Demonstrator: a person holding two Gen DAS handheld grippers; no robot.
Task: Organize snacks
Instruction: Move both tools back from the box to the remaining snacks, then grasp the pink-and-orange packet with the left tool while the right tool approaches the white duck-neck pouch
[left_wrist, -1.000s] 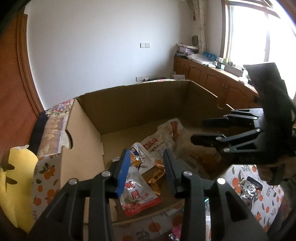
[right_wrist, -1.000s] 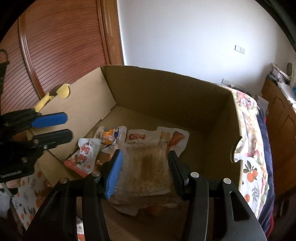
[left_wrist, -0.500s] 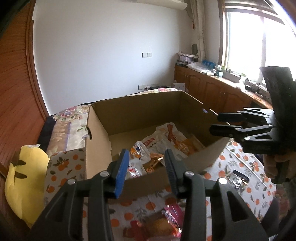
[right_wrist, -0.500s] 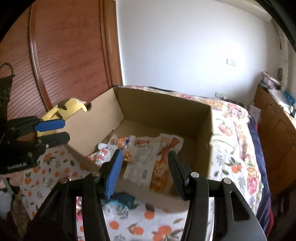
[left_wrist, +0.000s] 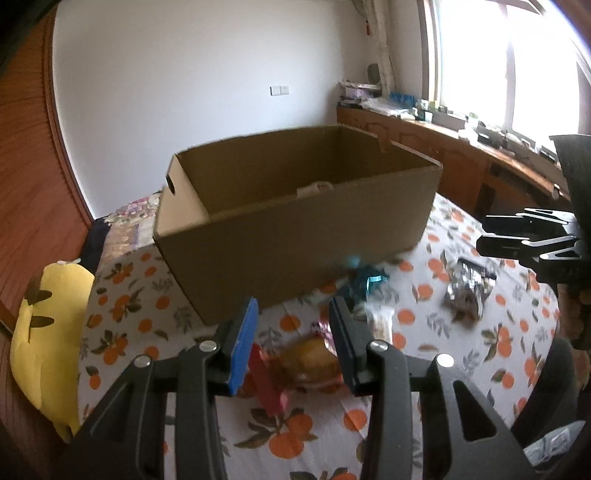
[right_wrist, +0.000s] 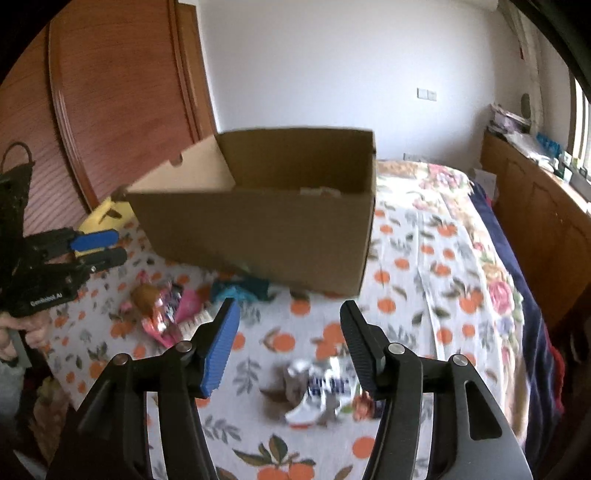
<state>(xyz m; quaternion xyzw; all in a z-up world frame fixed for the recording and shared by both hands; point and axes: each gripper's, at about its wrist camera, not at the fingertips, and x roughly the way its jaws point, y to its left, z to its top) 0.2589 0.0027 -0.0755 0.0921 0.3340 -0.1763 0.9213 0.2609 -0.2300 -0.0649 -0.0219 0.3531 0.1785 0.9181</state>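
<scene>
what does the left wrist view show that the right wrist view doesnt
Only the left wrist view shows the bright window and the yellow-and-red snack pack between the left tongs.

Only the right wrist view shows the bed's flowered quilt and a silver-white packet under the opening, empty right tongs.

Both share the cardboard box, the orange-print cloth, the teal wrapper and the yellow plush.

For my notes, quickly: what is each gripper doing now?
Left gripper: open, holding nothing.
Right gripper: opening, nothing between its fingers.
</scene>
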